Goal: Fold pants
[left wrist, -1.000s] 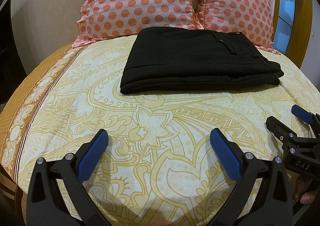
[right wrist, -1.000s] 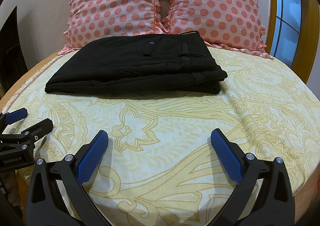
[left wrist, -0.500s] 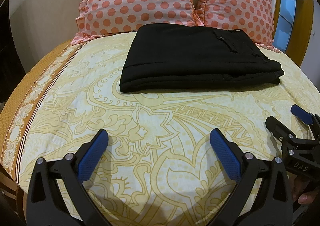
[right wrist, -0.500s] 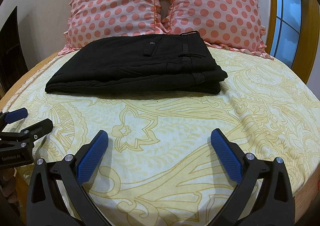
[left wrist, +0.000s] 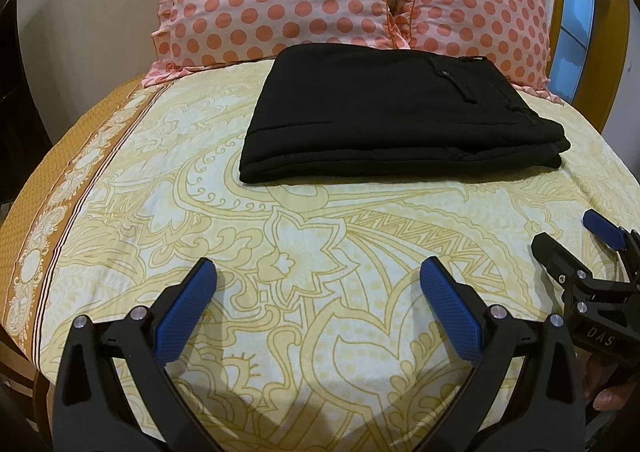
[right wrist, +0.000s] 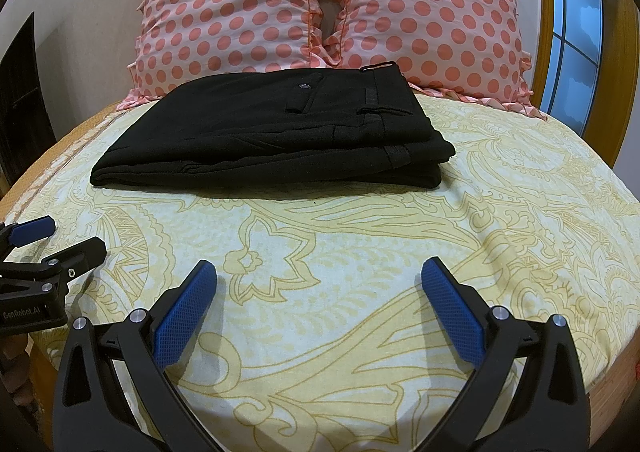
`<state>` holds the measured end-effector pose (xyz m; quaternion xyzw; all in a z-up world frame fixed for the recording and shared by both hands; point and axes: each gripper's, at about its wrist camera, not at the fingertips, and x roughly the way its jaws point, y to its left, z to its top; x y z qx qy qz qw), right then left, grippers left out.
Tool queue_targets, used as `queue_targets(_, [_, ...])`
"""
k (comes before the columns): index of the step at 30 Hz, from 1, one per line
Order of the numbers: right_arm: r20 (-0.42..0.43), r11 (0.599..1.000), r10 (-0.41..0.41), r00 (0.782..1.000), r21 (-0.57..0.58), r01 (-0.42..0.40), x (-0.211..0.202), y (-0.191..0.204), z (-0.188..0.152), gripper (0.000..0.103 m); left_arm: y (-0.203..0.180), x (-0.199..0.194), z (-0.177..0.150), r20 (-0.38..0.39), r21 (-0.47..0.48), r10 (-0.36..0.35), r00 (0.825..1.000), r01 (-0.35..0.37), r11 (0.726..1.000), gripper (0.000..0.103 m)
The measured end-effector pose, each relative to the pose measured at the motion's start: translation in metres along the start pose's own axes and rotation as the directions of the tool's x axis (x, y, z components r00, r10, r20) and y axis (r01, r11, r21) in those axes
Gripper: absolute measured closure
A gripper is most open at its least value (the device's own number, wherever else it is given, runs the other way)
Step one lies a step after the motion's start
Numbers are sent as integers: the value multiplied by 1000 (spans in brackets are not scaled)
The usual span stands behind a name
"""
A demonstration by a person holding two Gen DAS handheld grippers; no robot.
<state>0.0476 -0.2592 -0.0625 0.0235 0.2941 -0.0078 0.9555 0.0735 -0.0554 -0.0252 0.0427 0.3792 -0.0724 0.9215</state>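
Observation:
Black pants [left wrist: 384,111] lie folded in a neat stack on the yellow patterned bed sheet [left wrist: 280,260], just in front of the pillows. They also show in the right wrist view [right wrist: 272,131], waistband to the right. My left gripper [left wrist: 318,276] is open and empty, hovering over the sheet well short of the pants. My right gripper [right wrist: 320,276] is open and empty, also near the bed's front edge. Each gripper shows at the side of the other's view: the right gripper [left wrist: 576,236] and the left gripper [right wrist: 60,236].
Two pink pillows with orange dots [right wrist: 248,7] [right wrist: 432,15] stand against the headboard behind the pants. A window with a wooden frame [right wrist: 576,11] is at the right. An orange border strip [left wrist: 52,179] runs along the sheet's left edge.
The left wrist camera has tilted a little, so the pants sit slightly higher in its view. The pants and the right gripper have not moved.

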Motion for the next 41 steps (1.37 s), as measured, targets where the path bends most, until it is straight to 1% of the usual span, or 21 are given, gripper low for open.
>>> queue_targets(24, [1,1000,-1,1000,1,1,0,0,0,1,0,0,0,-2,0,-1,1000,1,1000,2])
queue_targets(31, [1,1000,-1,1000,1,1,0,1,0,1,0,2,0,-13,2,-1,1000,1,1000,2])
queue_targets(41, [2,1000,-1,1000,2,1,0,0,0,1,0,0,-1,2,8,-3,1000,3,1000,2])
